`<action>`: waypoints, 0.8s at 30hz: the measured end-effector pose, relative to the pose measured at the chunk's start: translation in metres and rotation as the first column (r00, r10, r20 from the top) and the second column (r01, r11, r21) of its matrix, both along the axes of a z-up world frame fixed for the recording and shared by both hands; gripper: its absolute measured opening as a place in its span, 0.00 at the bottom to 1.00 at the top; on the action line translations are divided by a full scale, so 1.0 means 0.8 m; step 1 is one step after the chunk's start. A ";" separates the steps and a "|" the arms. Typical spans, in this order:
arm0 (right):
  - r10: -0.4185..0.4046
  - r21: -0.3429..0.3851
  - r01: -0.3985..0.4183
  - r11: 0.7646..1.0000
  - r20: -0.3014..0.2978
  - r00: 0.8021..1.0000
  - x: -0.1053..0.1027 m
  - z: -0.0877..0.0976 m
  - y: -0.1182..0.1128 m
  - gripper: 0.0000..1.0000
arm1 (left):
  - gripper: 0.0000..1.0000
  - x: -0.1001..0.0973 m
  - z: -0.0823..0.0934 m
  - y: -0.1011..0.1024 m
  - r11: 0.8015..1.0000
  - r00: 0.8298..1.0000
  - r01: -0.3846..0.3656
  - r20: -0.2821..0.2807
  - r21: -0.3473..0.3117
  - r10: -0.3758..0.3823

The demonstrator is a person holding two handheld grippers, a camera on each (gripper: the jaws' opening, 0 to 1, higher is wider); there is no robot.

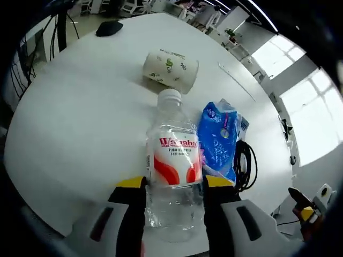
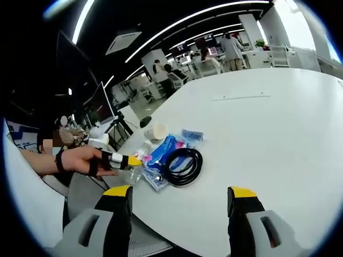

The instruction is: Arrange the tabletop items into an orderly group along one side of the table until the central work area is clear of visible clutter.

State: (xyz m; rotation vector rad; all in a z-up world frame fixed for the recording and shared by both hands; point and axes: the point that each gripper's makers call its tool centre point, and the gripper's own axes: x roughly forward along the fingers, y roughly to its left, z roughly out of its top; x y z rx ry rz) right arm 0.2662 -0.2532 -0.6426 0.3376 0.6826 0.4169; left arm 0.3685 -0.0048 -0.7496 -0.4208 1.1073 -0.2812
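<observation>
Left gripper view shows the left gripper [image 1: 174,187] clamped on a clear water bottle [image 1: 172,166] standing upright on the white table [image 1: 80,118], its two jaws pressed to the bottle's sides; a paper cup [image 1: 170,68] lies on its side beyond it, a blue packet [image 1: 218,138] sits just beside the bottle, and a black cable [image 1: 244,165] is coiled next to the packet. Right gripper view shows the right gripper [image 2: 179,201] with jaws spread wide and nothing between them, hovering well apart from that same cluster near the table edge, where a hand [image 2: 83,160] holds the other gripper at the bottle.
</observation>
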 end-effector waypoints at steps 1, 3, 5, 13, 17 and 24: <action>0.001 -0.001 -0.001 1.000 0.000 1.000 0.000 0.000 0.000 0.74 | 0.41 -0.001 0.000 0.001 1.000 1.000 0.002 0.000 0.001 -0.002; 0.003 -0.002 -0.003 1.000 0.001 1.000 0.001 0.001 0.001 0.74 | 0.41 -0.002 0.000 0.004 1.000 1.000 0.005 0.001 0.004 -0.005; 0.004 0.000 -0.004 1.000 0.003 1.000 0.003 0.002 0.002 0.74 | 0.40 -0.005 0.001 0.009 1.000 1.000 0.010 -0.001 0.004 -0.010; 0.014 0.003 -0.014 1.000 0.005 1.000 0.004 0.003 0.008 0.74 | 0.40 -0.021 0.001 0.033 1.000 1.000 0.015 -0.008 0.019 -0.015; 0.013 0.004 -0.013 1.000 0.002 1.000 0.003 0.000 0.007 0.74 | 0.40 -0.033 -0.001 0.050 1.000 1.000 0.019 -0.011 0.025 -0.019; 0.015 0.009 -0.015 1.000 0.001 1.000 0.003 0.000 0.009 0.74 | 0.40 -0.042 -0.001 0.065 1.000 1.000 0.005 -0.021 0.016 -0.005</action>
